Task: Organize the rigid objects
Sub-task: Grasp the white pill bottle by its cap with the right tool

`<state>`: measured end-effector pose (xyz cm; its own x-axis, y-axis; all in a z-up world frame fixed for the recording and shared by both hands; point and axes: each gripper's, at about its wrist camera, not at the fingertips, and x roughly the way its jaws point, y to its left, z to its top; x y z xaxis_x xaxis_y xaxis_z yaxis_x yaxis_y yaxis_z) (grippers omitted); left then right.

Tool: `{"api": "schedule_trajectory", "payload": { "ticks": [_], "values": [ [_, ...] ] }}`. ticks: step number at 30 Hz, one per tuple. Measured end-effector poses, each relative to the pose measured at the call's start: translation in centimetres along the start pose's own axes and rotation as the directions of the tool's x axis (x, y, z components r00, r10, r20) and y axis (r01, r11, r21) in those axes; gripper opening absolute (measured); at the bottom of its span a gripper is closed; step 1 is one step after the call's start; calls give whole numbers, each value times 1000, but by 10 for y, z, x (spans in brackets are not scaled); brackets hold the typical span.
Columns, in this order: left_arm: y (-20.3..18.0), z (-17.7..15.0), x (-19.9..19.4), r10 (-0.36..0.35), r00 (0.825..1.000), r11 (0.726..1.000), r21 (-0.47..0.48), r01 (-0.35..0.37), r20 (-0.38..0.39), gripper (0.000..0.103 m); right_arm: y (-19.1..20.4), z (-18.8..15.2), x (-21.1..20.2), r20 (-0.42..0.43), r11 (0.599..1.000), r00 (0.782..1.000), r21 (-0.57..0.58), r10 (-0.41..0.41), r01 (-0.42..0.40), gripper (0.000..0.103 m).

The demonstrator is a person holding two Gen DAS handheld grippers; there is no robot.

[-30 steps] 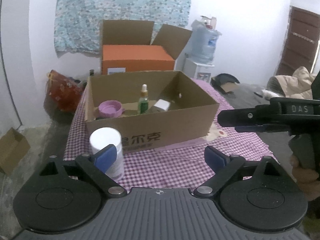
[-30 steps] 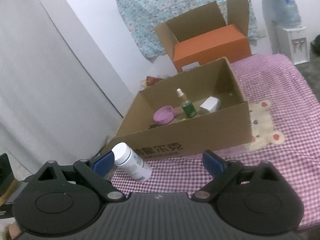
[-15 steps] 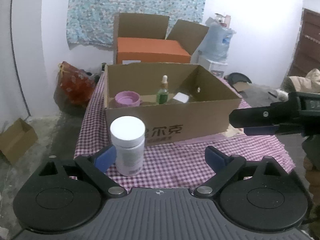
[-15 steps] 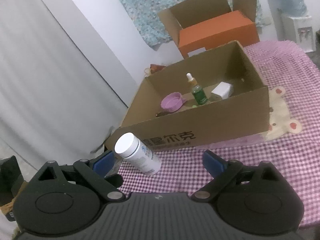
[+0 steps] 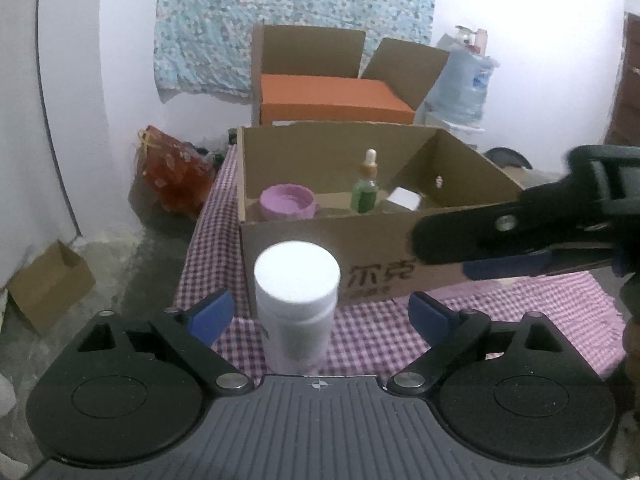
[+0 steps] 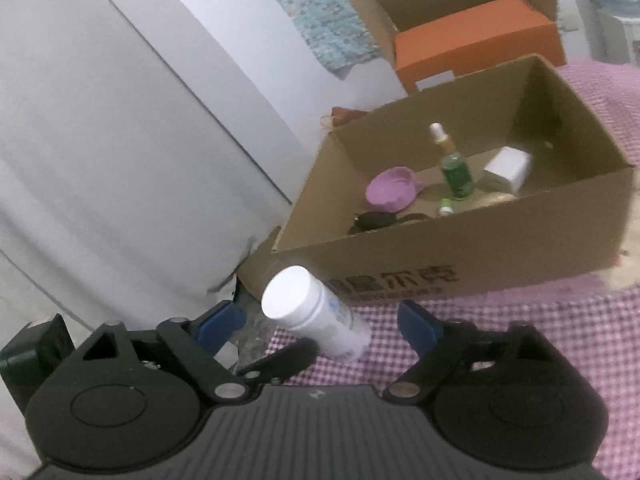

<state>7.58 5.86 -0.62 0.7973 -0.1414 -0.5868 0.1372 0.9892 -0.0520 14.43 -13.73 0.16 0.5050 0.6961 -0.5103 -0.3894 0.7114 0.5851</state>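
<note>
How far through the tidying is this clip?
Done: the lilac plastic bowl, green dropper bottle and small white box sit inside the brown cardboard box. In hand: nothing; the open left gripper straddles the white plastic jar. Left: grasping and boxing that jar.

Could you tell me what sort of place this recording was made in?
Probably a plain room in a home: a table with a checked cloth, a water dispenser bottle, patterned fabric on the white wall.
</note>
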Motion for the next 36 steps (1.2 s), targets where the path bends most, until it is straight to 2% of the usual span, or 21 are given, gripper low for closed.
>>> {"api": "schedule_trajectory", "payload": {
  "ticks": [2, 3, 5, 9, 13, 20, 24, 36],
  "values": [
    [0, 0, 6, 19, 1000, 1000, 15, -19, 7, 91, 1, 3, 12, -5, 1000, 1000, 4, 18, -18, 80],
    [0, 0, 10, 28, 1000, 999, 23, -28, 3, 88, 0, 4, 17, -10, 1000, 1000, 13, 26, -26, 78],
    [1, 0, 18, 28, 999, 999, 19, -27, -17, 79, -3, 6, 31, -25, 998, 998, 40, 50, -49, 69],
    [7, -1, 25, 4, 999, 1000, -14, -4, -45, 71, -7, 9, 56, -56, 995, 996, 76, 70, -65, 63],
    [10, -1, 26, 5, 999, 1000, -22, -6, -44, 54, -6, 10, 70, -79, 995, 994, 81, 71, -64, 54],
    [7, -2, 23, -18, 999, 999, -42, 16, -48, 53, -13, 8, 71, -82, 993, 994, 102, 70, -62, 42],
    [-2, 0, 23, -49, 997, 998, -53, 47, -51, 53, -19, 5, 59, -67, 992, 996, 112, 58, -50, 42],
    [-53, 4, 23, -171, 984, 985, 20, 172, -56, 53, -53, -5, -4, 20, 986, 1000, 168, -17, 13, 42]
  ]
}}
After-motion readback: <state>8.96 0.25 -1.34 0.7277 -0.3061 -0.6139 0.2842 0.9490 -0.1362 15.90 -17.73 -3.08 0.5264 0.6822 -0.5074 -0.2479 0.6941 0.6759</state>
